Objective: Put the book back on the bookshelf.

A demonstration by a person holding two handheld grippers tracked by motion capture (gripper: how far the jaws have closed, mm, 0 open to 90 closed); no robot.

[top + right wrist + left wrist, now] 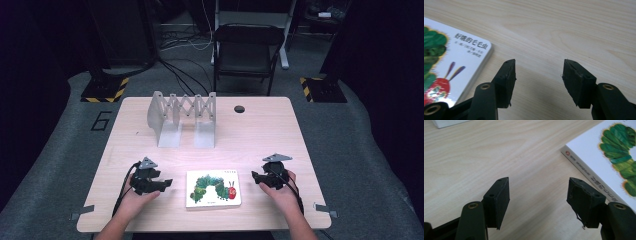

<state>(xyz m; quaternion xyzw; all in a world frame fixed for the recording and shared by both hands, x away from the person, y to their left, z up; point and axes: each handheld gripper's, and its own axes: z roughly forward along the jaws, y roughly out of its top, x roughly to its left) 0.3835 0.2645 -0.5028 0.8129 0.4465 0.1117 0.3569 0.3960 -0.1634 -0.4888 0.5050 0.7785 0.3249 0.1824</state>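
**High view: two grippers flank a picture book before the pick-up**

High view shows a person's hands holding two black two-jaw grippers low over a pale wooden table [260, 125]. Between them, near the front edge, lies a white board book with a green caterpillar on its cover [213, 188], flat and face up. The left gripper [167, 183] sits just beside the book's left edge, and the right gripper [254, 176] is near its right edge; neither touches it. Farther back stands a grey metal expanding book rack [182, 117], empty and well apart from the book.

Left gripper view shows its jaws parted with bare wood between them, the book's spine [591, 178] off to one side. Right gripper view shows the same: jaws spread, nothing pinched, the book's rounded corner [485, 50] beside one jaw.

The step in hand appears to be closing in on the book to lift it, probably toward the rack. Done well, each gripper would slide level along the tabletop until one pad goes under an edge and the other over the cover. Both should pinch evenly before lifting, so the flat book does not skid or tip.
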